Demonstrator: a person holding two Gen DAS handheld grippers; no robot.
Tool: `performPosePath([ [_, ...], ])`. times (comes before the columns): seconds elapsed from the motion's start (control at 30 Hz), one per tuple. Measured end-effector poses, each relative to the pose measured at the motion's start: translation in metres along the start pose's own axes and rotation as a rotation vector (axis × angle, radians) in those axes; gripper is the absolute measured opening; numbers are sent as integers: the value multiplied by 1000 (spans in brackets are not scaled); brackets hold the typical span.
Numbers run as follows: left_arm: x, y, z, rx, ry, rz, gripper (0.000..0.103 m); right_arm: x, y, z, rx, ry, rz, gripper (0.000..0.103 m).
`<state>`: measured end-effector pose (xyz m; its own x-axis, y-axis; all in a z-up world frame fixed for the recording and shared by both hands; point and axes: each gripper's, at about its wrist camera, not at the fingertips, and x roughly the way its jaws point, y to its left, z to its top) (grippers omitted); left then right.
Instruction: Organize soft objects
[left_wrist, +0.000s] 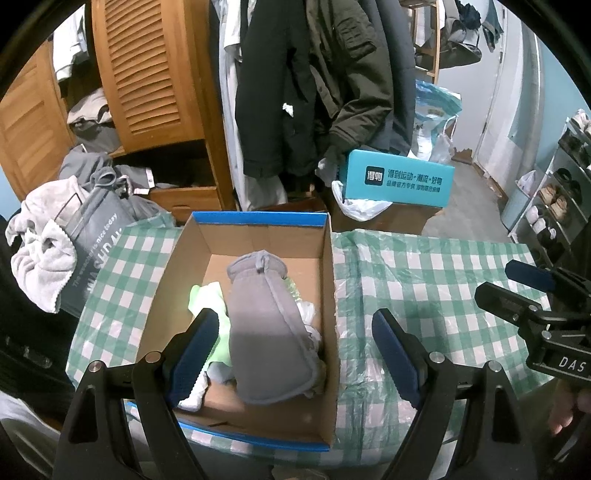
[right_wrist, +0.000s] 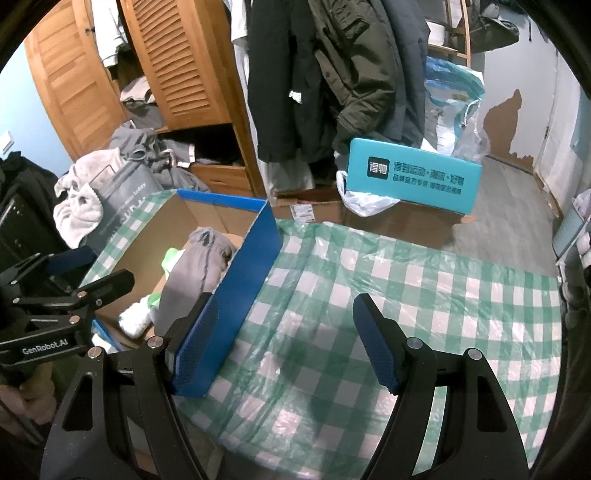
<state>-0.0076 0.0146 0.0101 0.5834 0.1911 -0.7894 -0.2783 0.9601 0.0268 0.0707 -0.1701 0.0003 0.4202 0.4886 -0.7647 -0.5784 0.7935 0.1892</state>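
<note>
Soft grey garment (left_wrist: 271, 332) lay heaped in the cardboard box (left_wrist: 330, 280) at the bench's (left_wrist: 424, 280) left edge, both the left gripper (left_wrist: 295, 354) and right gripper (right_wrist: 286, 343) gaping empty, and a careless jaw might snag the box wall.

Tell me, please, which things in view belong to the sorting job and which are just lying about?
Belonging to the job:
cardboard box
grey garment
light green cloth
left gripper, open
right gripper, open

Just lying about:
teal box
hanging coats
wooden wardrobe
grey bag
</note>
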Motion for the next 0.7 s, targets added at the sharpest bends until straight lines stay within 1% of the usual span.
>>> performPosePath([
  [0.7,2,1,-2,3,5,4,86,0,-1,0,-3,5,0,75],
])
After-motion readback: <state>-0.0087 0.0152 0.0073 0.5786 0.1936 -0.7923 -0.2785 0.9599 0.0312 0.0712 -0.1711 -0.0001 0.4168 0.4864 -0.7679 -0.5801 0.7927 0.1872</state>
